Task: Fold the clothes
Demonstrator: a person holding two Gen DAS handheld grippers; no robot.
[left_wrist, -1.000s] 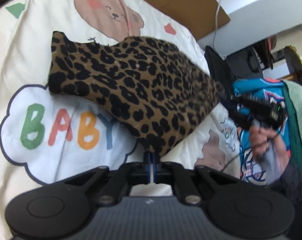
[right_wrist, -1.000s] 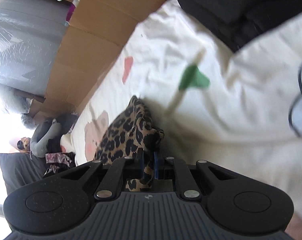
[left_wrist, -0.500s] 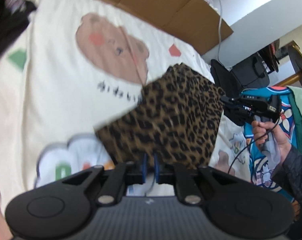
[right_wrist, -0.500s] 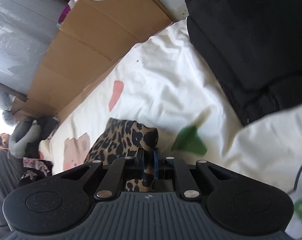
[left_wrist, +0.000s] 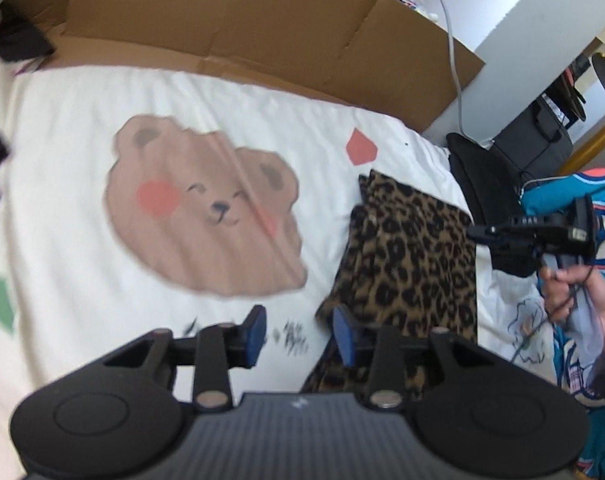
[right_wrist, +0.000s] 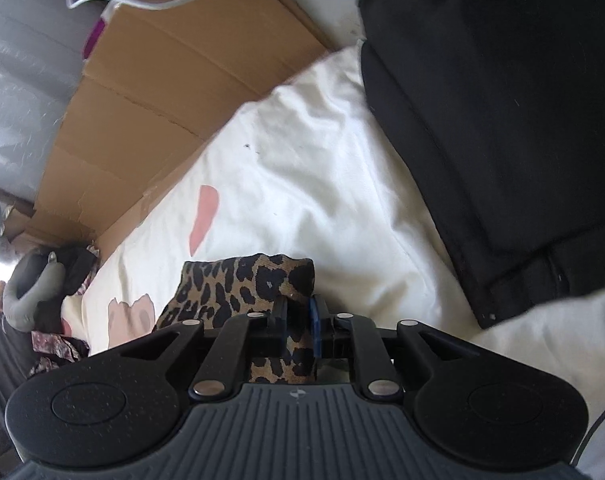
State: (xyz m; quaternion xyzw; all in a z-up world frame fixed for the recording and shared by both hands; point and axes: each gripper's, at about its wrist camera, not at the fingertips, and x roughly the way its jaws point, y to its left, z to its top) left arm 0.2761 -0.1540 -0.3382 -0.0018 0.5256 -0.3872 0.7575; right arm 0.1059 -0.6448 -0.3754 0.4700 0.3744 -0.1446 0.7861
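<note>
The leopard-print garment (left_wrist: pixel 414 264) lay doubled on the bed (left_wrist: pixel 62 128), at three o'clock of the bear print. Left gripper (left_wrist: pixel 298 332) gaped empty; right gripper (right_wrist: pixel 298 320) pinched a corner. Best lower that corner squarely before loosening.

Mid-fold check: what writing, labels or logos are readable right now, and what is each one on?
Nothing reads clearly.
Black printed script on the bedsheet, just ahead of the left claw: blurred, unreadable.
Pale lettering on the body of the right claw: too small to read.
Small moulded mark on each claw's ribbed housing: a logo, no words.
Leopard-print garment: no text or tag showing.
</note>
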